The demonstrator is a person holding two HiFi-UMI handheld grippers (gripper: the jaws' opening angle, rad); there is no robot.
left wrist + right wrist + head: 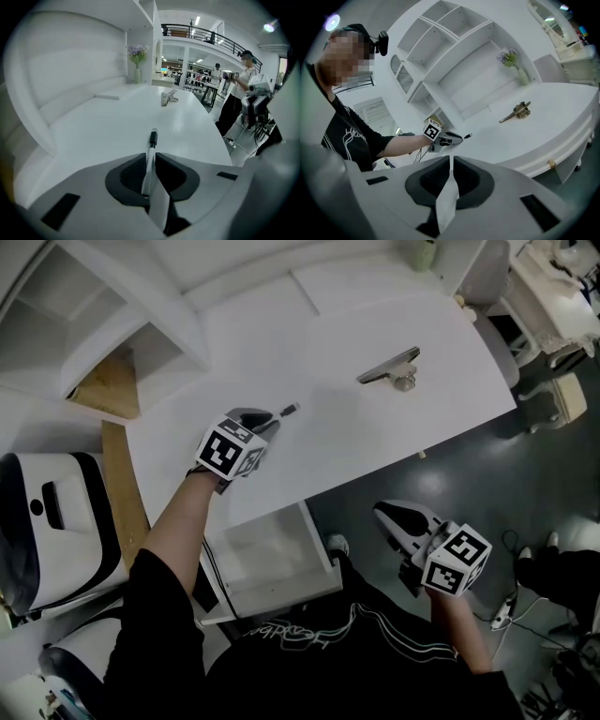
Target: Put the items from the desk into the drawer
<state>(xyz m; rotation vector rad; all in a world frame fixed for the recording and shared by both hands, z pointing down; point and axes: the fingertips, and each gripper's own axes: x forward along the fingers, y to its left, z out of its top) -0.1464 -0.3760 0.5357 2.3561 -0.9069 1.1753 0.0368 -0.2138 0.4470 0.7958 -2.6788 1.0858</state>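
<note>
Left gripper [272, 418] is down at the desk [375, 437], close to its left end and a little back from the front edge, and its jaws are pinched on a pen [287, 411]. The left gripper view shows the slim white barrel caught between the dark pads, with the black tip poking out past them. Whether that tip touches the desk surface is hard to say.

Further along the desk, toward its right end and well apart from the pen, lies a metal clip [392, 367], on its own. At the far back edge stands a vase of flowers [137, 70].

Under the front edge, near the left end, the drawer [267, 545] is pulled open, right beside the person's left forearm.

Over to the right gripper [386, 514]: it hangs off the desk, out in front of the front edge above the dark floor [450, 465]. Its jaws are pressed together with nothing between them, pointing toward the desk.
</note>
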